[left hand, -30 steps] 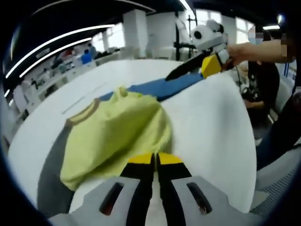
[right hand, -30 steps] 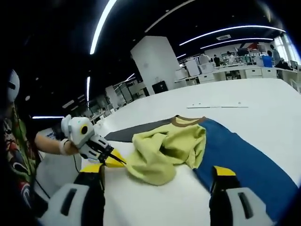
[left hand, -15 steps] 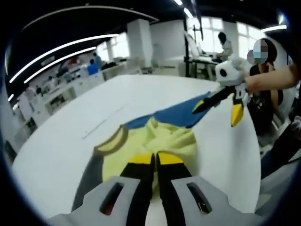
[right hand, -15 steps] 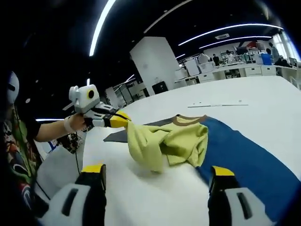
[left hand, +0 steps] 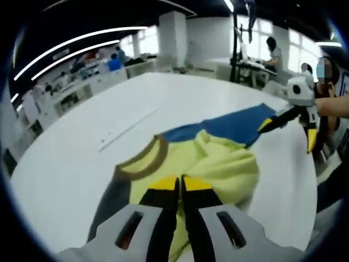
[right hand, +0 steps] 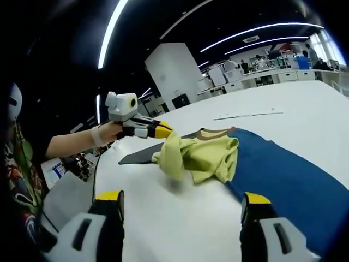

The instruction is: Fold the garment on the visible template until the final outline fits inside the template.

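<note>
The crumpled yellow-green cloth garment with a brown ribbed collar (right hand: 203,153) lies bunched on the flat template of dark grey and blue panels (right hand: 283,169), which is spread on the broad white counter (right hand: 180,213). One edge of the garment is lifted off the surface, pinched in the left gripper (right hand: 166,130), whose yellow-tipped jaws are closed together on the cloth; the fabric hangs from them in a drooping fold while the rest stays heaped on the template. In the left gripper view the same garment (left hand: 218,169) lies straight ahead of the closed jaws of the left gripper (left hand: 180,184), its brown collar toward the left and the blue panel of the template (left hand: 234,124) showing beyond it, the grey panel running down the left side. The right gripper (right hand: 181,199) is apart from the garment, on the near side of it over bare counter, its jaws spread wide with nothing between them. In the left gripper view the right gripper (left hand: 292,124) hangs past the blue panel's far corner, held in a person's hand (left hand: 330,105).
</note>
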The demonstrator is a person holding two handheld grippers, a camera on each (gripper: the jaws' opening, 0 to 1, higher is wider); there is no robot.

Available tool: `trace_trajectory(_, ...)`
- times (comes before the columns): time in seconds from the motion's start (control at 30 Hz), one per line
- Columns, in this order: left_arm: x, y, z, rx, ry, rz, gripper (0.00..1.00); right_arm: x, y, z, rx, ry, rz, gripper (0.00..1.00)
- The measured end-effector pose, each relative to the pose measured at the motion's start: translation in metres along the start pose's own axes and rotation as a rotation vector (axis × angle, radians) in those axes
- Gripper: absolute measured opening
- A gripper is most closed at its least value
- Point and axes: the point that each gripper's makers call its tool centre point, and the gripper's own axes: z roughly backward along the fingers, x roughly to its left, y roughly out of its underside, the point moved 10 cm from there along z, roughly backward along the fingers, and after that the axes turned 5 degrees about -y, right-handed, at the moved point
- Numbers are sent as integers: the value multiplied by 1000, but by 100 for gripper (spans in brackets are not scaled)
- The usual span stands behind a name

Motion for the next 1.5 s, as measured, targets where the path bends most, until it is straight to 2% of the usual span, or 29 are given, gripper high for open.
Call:
trace_trajectory(0.23, -4, 1, 2, 1, 6, -8, 0, 0, 5, -2, 0, 0, -19, 88)
trace_trajectory(0.43, -1, 12, -2, 48, -14, 3, 1, 2, 3, -4, -14, -6, -26, 88)
trace_trajectory(0.6, -3, 10, 5, 26, -31, 27, 8, 0, 3, -2, -18, -4, -29, 87)
trace_trajectory(0.93, -2, 12, 28, -13, -66, 54, 11, -1, 2, -1, -23, -7, -33, 87)
trace_trajectory(1.1, 2, 18, 45, -43, -94, 125, 11, -2, 2, -1, -23, -9, -32, 87)
trace_trajectory(1.23, -5, 25, 58, -65, -85, 181, 6, -1, 2, -2, -24, -11, -33, 87)
trace_trajectory(1.33, -14, 34, 62, -67, -75, 201, 7, -1, 1, -2, -27, -11, -33, 87)
trace_trajectory(1.4, -23, 41, 57, -54, -40, 204, 9, 0, 1, -3, -28, -13, -35, 87)
trace_trajectory(1.5, -28, 46, 49, -45, -36, 193, 10, 0, 1, -3, -26, -15, -35, 87)
